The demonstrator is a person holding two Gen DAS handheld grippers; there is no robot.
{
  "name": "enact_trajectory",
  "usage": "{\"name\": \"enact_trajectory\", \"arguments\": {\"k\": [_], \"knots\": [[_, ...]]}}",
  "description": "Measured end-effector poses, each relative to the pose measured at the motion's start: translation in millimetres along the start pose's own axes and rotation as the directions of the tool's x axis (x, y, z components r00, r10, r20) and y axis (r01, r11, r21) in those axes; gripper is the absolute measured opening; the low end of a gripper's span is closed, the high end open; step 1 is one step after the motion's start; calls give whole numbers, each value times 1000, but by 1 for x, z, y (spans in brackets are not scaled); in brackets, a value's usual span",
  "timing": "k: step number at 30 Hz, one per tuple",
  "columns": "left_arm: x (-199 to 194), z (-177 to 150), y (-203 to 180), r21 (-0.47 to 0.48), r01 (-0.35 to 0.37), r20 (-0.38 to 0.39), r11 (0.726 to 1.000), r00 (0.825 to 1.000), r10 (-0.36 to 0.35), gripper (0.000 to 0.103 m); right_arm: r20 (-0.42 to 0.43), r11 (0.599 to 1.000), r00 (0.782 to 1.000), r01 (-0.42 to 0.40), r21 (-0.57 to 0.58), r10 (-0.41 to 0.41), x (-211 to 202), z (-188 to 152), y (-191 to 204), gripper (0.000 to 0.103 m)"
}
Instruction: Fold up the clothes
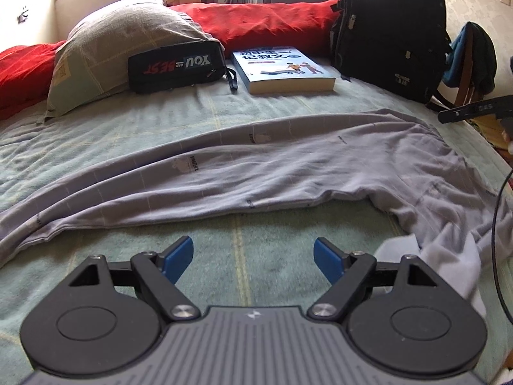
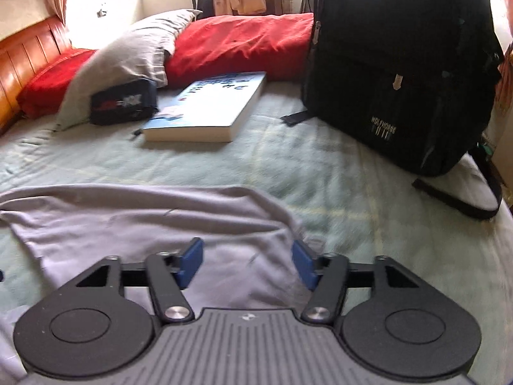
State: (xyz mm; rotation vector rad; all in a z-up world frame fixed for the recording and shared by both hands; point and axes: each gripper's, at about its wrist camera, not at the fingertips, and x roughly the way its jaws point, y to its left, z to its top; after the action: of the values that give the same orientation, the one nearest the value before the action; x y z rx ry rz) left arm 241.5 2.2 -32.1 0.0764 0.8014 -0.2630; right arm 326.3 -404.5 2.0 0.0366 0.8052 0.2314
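On bed: 1 grey garment (image 1: 256, 166), 1 book (image 1: 282, 67), 1 backpack (image 1: 388, 32), 1 pencil case (image 1: 173, 69), 1 grey pillow (image 1: 118, 41).

You see a soft, matt, creased grey cloth garment (image 1: 288, 166) on a woven, slightly rough pale-green bedsheet (image 1: 128, 134). The blue-covered paperback book (image 1: 282, 67) looks glossy; the black fabric backpack (image 2: 400, 64) matt.

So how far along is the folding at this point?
Early on. Done: the grey garment lies stretched across the green bedsheet, possibly doubled lengthwise, though that is hard to tell. In hand: nothing; the left gripper and right gripper are both open, the right one over the cloth's end. Left: the cross folds, since it is still one long wrinkled strip.
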Motion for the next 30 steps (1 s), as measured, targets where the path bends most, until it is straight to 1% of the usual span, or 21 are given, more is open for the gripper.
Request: {"name": "enact_trajectory", "arguments": {"k": [5,9,11,15,17,19,22,24,30], "knots": [[-25,-8,-7,22,-10,17,1000,1000,9,83,-12,997,997,-72,24,73,-24,-26,28,86],[-43,-16,-14,36,-15,25,999,1000,15,90,-24,993,993,-114,11,115,-42,-51,58,89],[-50,-21,-19,47,-22,19,999,1000,21,90,-34,991,990,-135,-15,134,-50,-64,77,97],[-63,-36,-32,79,-53,9,995,999,53,92,-47,986,987,-155,-64,152,-66,-84,114,100],[-71,-44,-37,105,-64,12,992,998,63,92,-48,982,985,-171,-84,167,-73,-91,131,103],[-78,-52,-40,118,-76,13,990,997,75,92,-53,978,982,-187,-95,183,-78,-97,148,103],[-88,-66,-40,113,-83,22,990,996,81,92,-66,974,981,-188,-123,181,-81,-103,175,103],[-96,-74,-37,93,-73,27,993,997,70,92,-79,972,982,-179,-153,169,-80,-107,195,103],[-114,-99,-29,37,-69,54,997,996,67,93,-81,953,992,-112,-283,93,-73,-120,246,103]]}}
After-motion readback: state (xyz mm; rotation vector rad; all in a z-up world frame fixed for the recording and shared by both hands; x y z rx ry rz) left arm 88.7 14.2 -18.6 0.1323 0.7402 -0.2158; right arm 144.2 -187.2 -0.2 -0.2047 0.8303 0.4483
